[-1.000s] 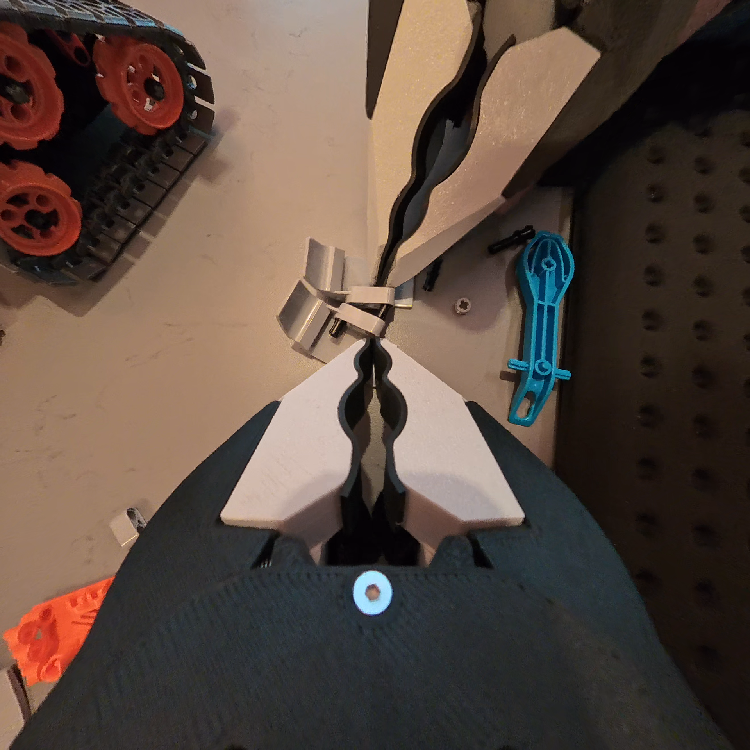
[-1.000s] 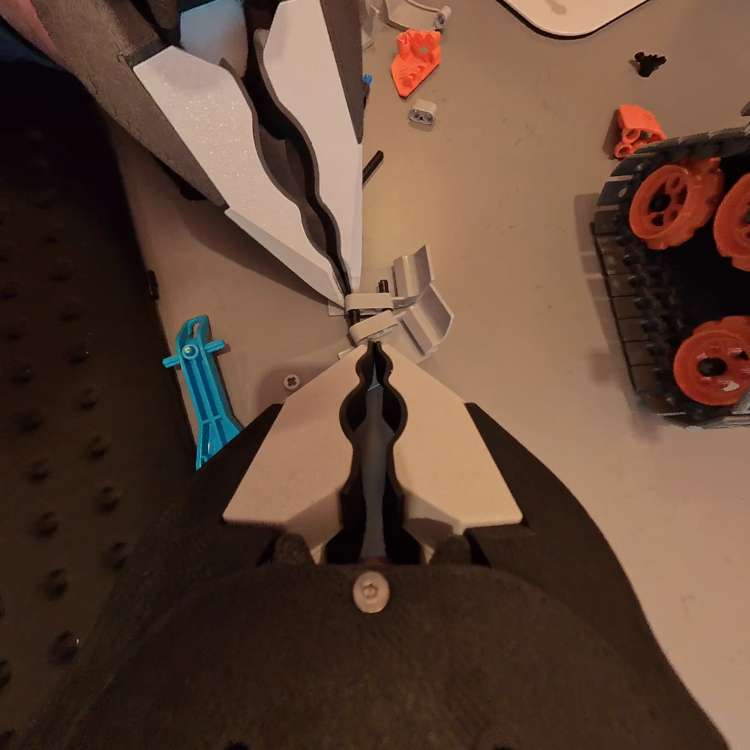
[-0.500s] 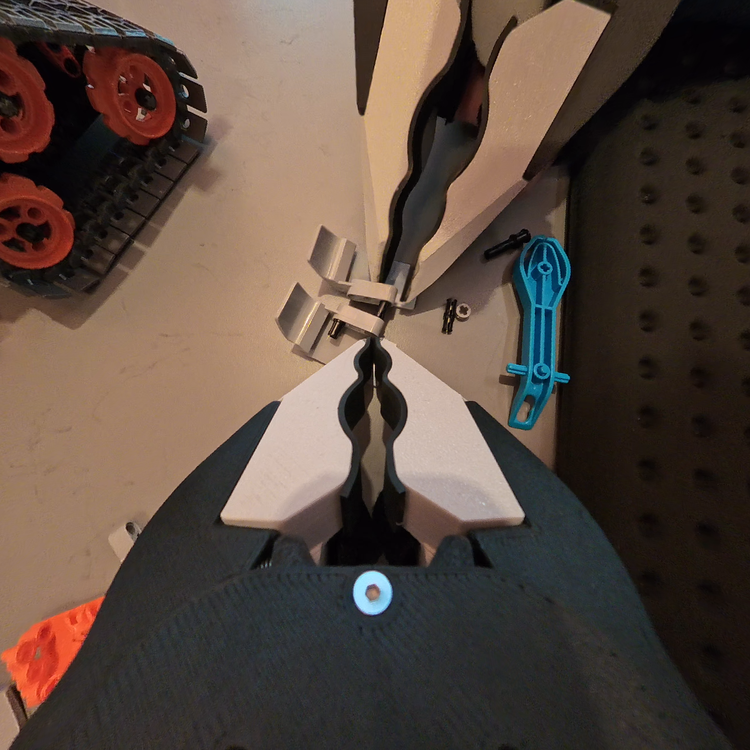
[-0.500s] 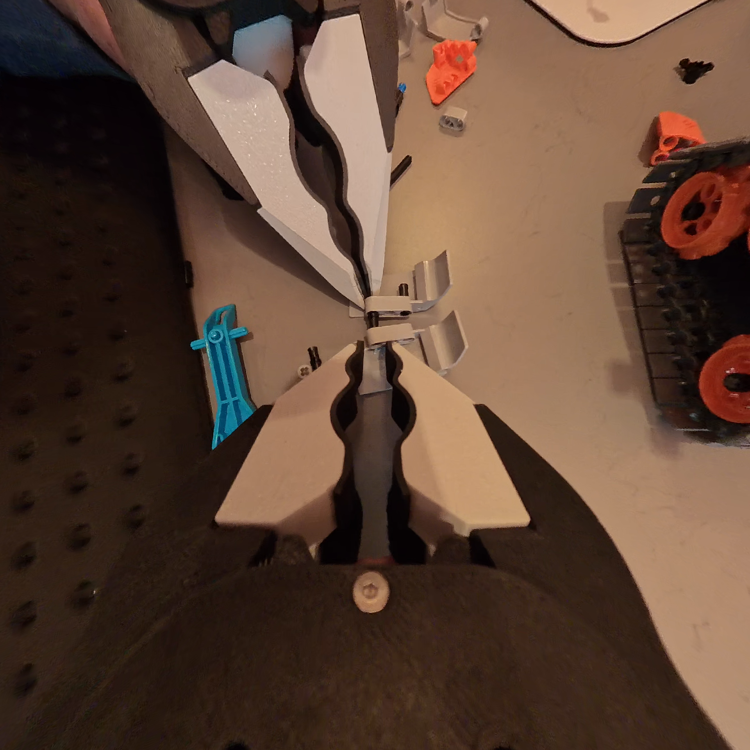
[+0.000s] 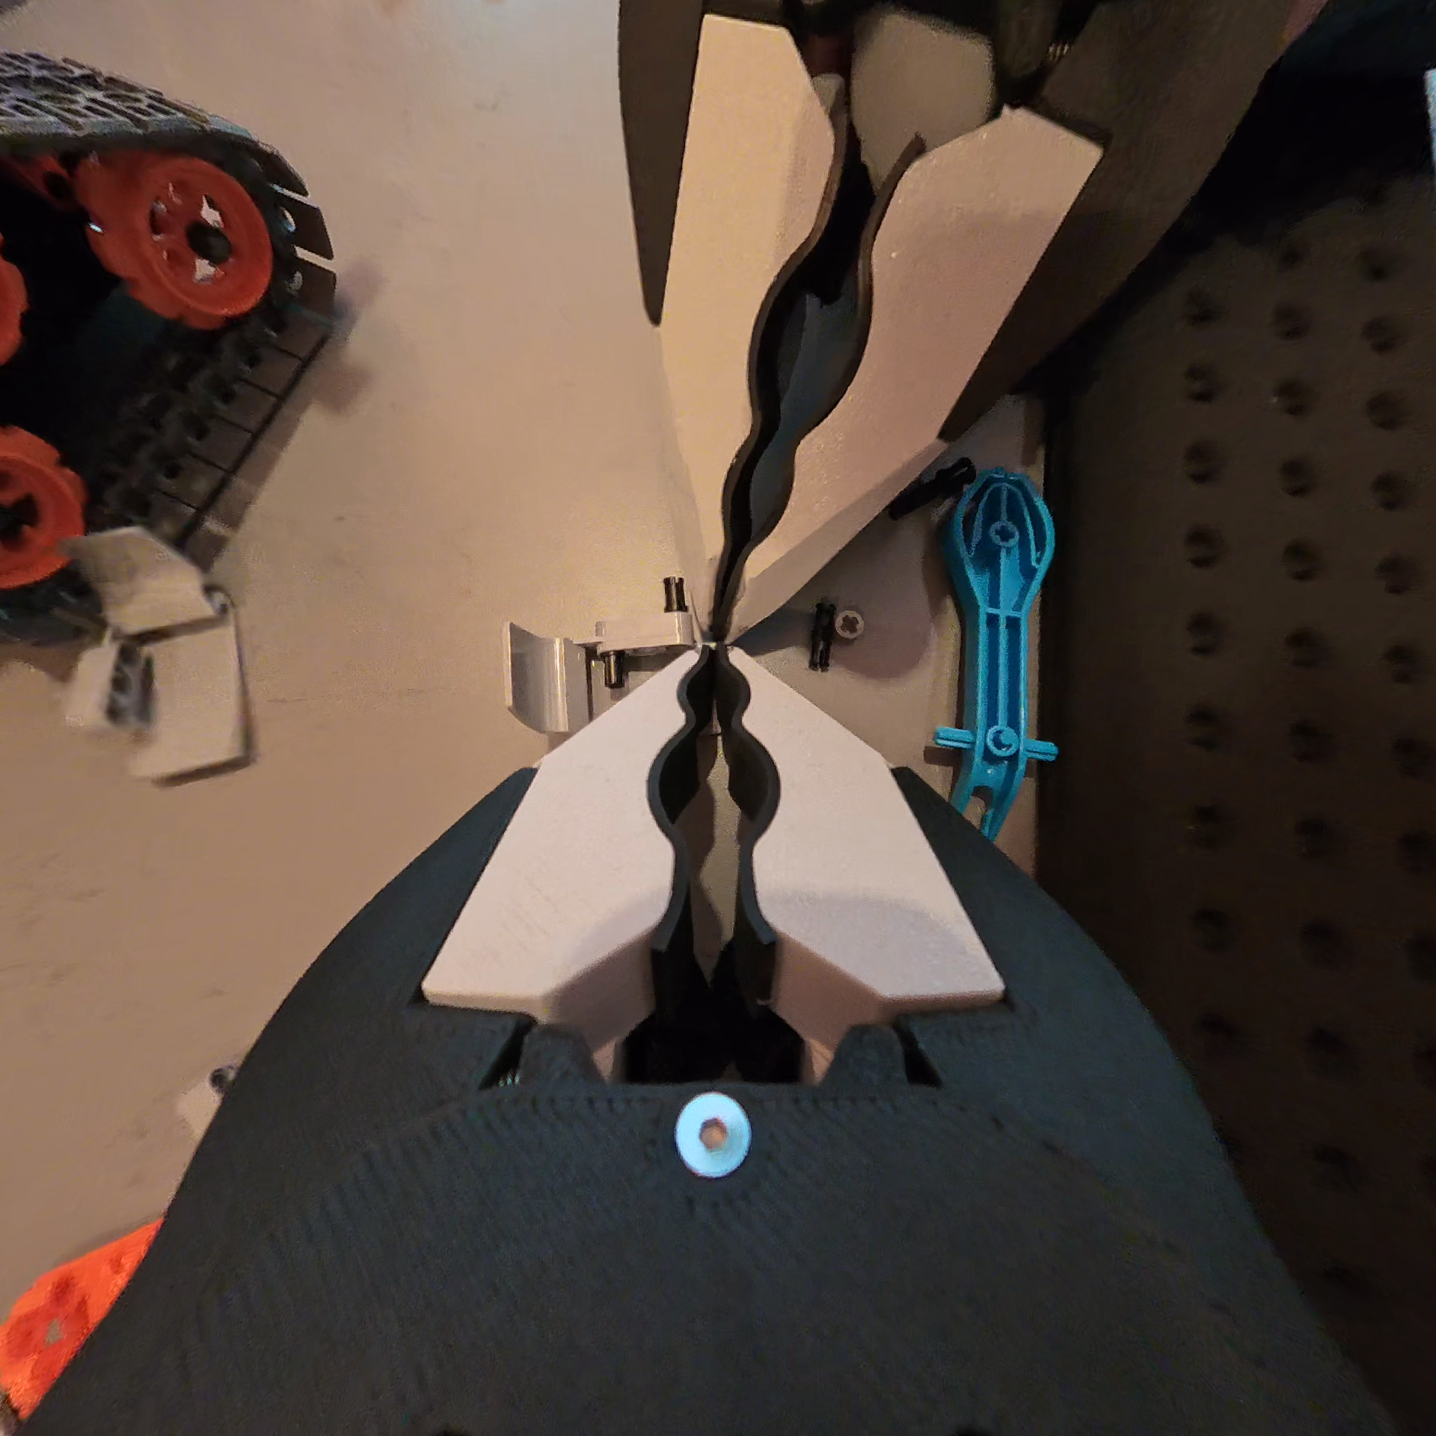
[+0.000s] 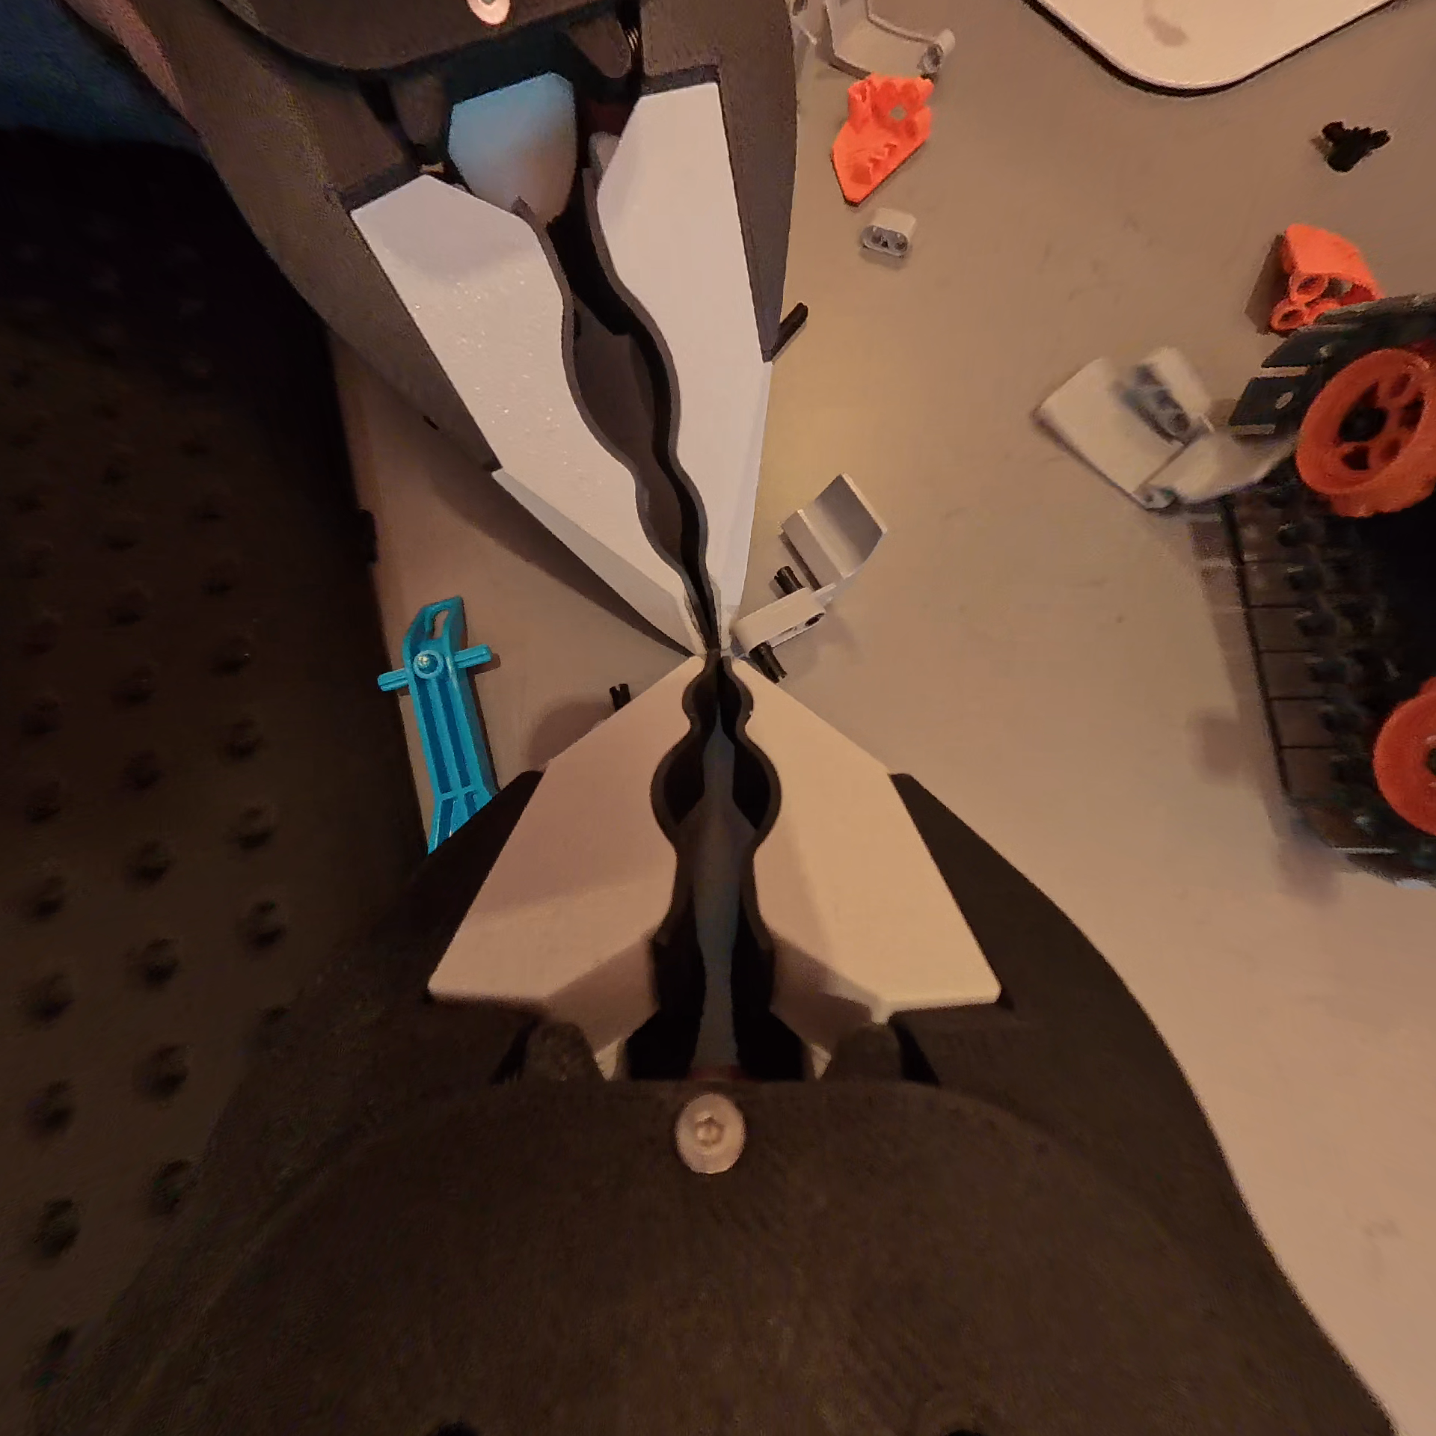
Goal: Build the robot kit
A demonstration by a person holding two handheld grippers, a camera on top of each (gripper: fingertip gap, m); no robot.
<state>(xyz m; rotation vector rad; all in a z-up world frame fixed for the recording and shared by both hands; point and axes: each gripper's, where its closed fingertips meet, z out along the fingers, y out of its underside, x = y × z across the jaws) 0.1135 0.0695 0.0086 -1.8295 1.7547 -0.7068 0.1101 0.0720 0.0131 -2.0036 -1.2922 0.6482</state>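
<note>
My left gripper (image 5: 711, 657) is shut, its tips pinching the end of a grey curved panel piece (image 5: 544, 676) with black pins, held just above the beige table (image 5: 427, 816). That piece also shows in the right wrist view (image 6: 835, 528), beside the left gripper's tips (image 6: 707, 629). My right gripper (image 6: 711, 664) is shut, tip to tip against the left one, and I see nothing between its pads. It shows from the front in the left wrist view (image 5: 719, 614). A second grey panel piece (image 5: 167, 645) lies blurred by the tracked vehicle (image 5: 179, 311). It also shows in the right wrist view (image 6: 1119, 423).
A blue tool (image 5: 998, 622) lies at the table's edge by a dark dotted mat (image 5: 1282, 699). A black pin (image 5: 821, 633) and a small grey bush (image 5: 851, 622) lie near the tips. Orange parts (image 6: 882, 132) (image 6: 1321, 272) and a small grey connector (image 6: 886, 233) lie farther off. My two grippers' fingertips are within a few centimetres of each other.
The two joined grey pieces came apart. My right gripper opened, then shut again without its piece, which moved over to the tracked vehicle. My left gripper kept its piece.
</note>
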